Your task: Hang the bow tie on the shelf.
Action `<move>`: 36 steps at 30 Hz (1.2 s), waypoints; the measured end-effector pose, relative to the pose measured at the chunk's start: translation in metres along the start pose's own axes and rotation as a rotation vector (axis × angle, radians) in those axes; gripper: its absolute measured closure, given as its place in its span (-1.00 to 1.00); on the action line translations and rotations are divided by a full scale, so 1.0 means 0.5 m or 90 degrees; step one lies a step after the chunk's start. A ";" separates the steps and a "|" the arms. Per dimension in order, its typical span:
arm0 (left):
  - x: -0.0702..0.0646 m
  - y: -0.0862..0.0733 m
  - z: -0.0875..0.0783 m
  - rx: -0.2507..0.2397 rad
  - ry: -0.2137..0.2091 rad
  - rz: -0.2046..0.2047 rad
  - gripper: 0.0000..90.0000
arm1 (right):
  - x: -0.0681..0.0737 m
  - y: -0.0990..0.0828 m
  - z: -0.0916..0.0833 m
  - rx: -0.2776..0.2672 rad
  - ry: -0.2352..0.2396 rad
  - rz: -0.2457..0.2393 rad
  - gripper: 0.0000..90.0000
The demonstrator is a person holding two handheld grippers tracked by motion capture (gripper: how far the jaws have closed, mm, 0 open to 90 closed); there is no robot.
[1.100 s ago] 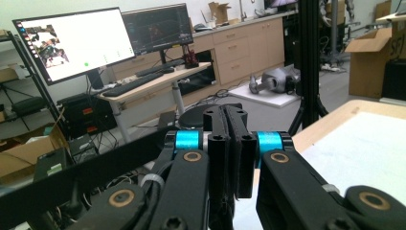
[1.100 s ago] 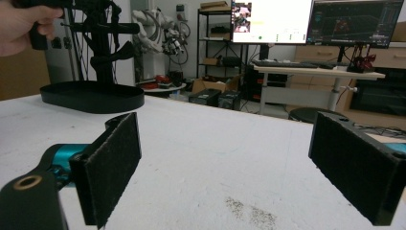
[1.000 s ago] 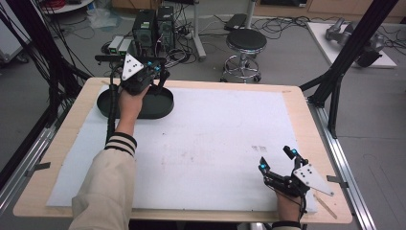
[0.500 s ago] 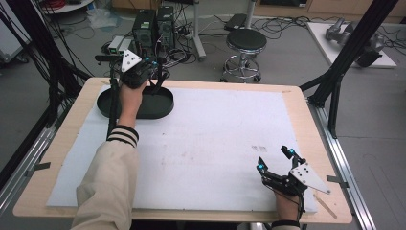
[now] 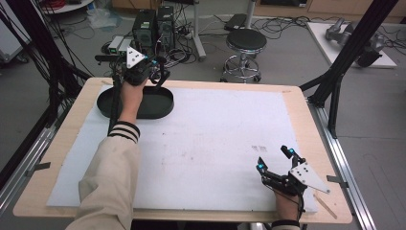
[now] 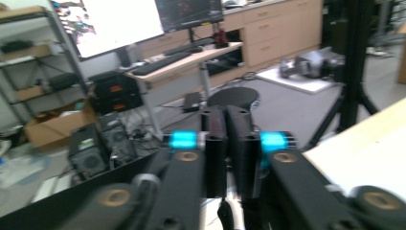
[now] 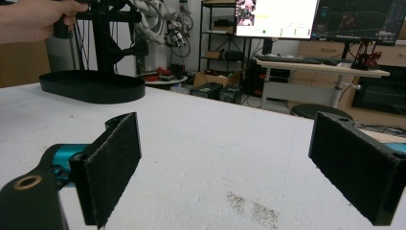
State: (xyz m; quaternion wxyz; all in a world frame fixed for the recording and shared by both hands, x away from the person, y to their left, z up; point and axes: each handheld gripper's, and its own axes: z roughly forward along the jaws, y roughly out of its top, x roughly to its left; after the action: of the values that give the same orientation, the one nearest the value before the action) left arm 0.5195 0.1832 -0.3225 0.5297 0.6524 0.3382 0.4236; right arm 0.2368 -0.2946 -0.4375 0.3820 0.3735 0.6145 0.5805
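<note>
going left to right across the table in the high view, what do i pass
black oval tray at the far left, with the left tongs raised over it and shut → a wide bare stretch of white mat → the small dark marks printed on it → right tongs, open, near the front right corner

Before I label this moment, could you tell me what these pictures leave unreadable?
- Black oval tray: in the high view, the left hand and forearm hide part of its inside.
- Left gripper: jaws together in its own blurred view; whether anything thin sits between them cannot be told.
- Monitor screens: text too small in the right gripper view.
- Right gripper: open, jaw bases cut by the bottom edge.
</note>
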 end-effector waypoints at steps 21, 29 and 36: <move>-0.020 0.013 -0.164 -0.073 0.041 -0.074 -0.58 | 0.001 0.002 -0.008 -0.007 -0.009 0.001 -0.78; -0.012 -0.007 -0.332 -0.137 0.041 -0.093 -0.66 | -0.002 0.000 -0.012 -0.011 -0.022 -0.003 -0.78; 0.002 -0.049 -0.444 -0.134 0.058 -0.101 -0.67 | -0.001 0.000 -0.014 -0.015 -0.032 -0.008 -0.78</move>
State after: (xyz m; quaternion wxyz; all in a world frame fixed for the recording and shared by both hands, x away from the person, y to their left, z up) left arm 0.3177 0.2790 -0.3287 0.6112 0.5447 0.3662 0.4424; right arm 0.2306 -0.2983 -0.4375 0.4056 0.3792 0.6001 0.5758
